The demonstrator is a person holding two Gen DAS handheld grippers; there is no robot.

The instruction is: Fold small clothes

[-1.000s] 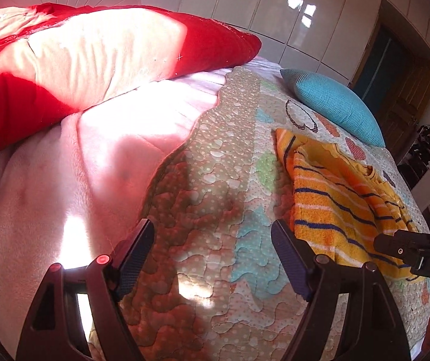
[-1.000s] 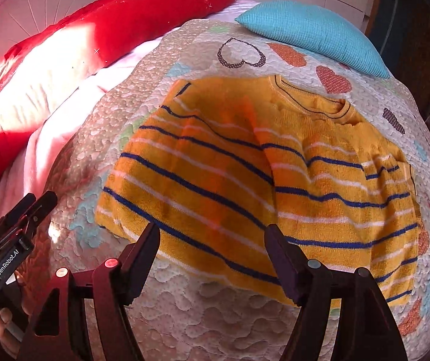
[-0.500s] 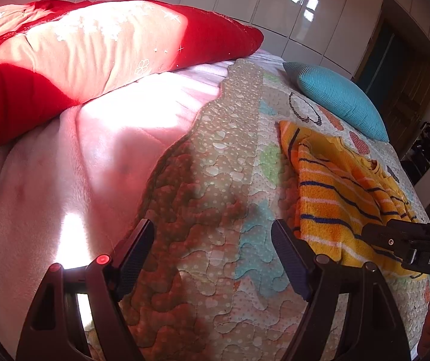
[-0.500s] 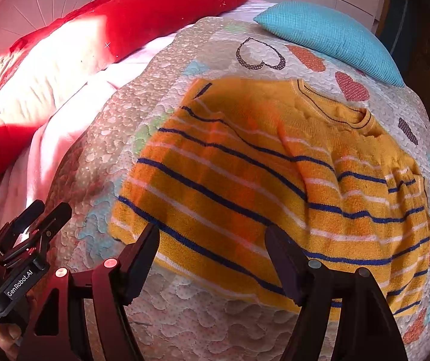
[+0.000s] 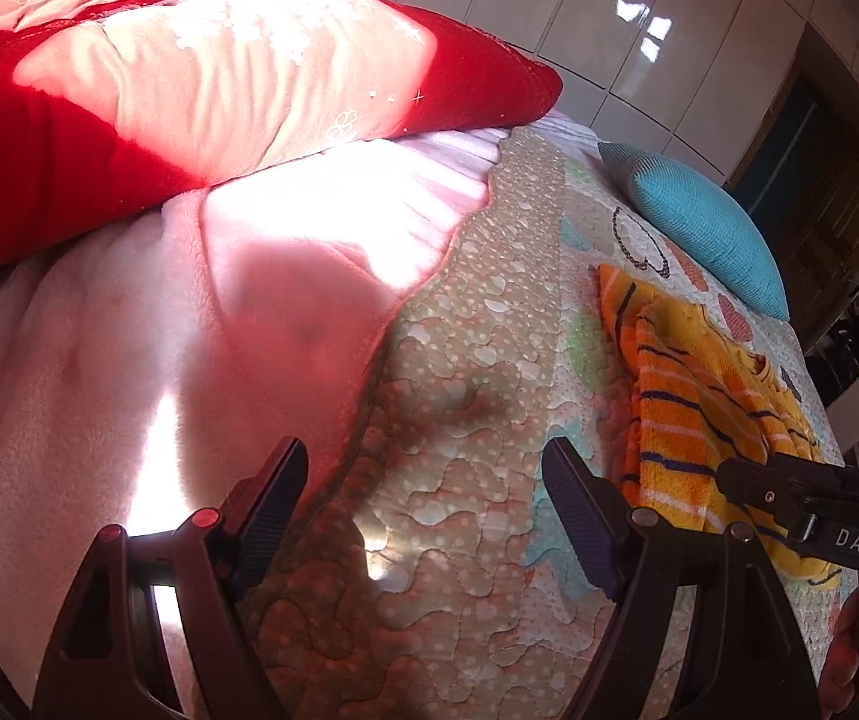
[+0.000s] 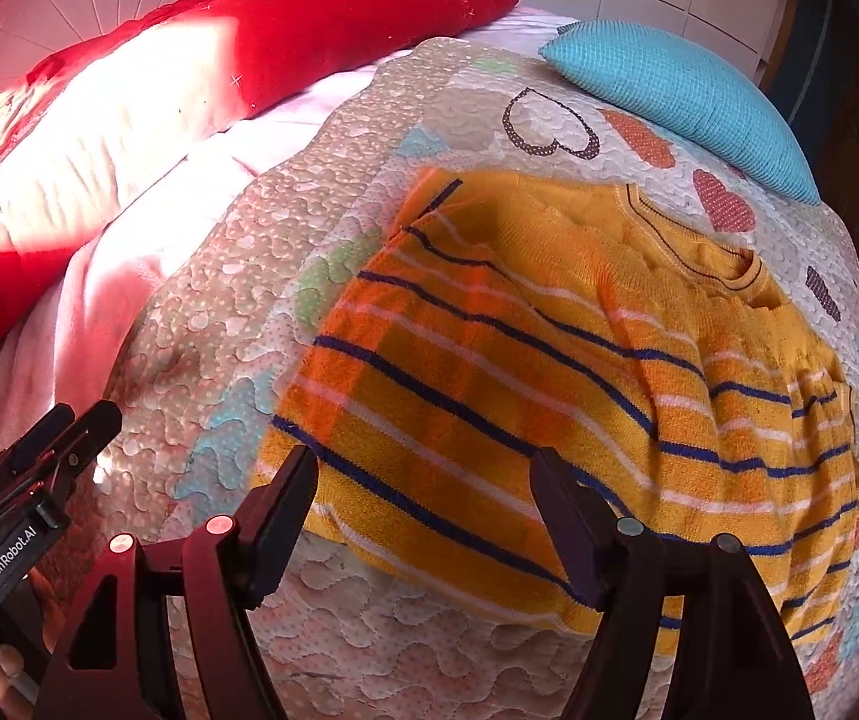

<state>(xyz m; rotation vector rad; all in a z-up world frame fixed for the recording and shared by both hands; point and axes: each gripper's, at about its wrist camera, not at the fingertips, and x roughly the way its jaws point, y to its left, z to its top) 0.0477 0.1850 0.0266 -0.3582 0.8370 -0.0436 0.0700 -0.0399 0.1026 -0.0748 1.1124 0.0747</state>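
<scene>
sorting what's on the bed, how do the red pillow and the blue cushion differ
The red pillow is long and stretches along the pink blanket; the blue cushion is short and lens-shaped, lying on the heart-print quilt. The red pillow looks smooth, with a bright sunlit patch; the blue cushion has a waffle-like weave and lies out of that patch. Both lie at the far end, beyond the striped sweater.

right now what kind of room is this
Most likely a bedroom: a bed covered by a heart-patterned quilt, a blue pillow at its far side, and white wardrobe doors behind.
</scene>
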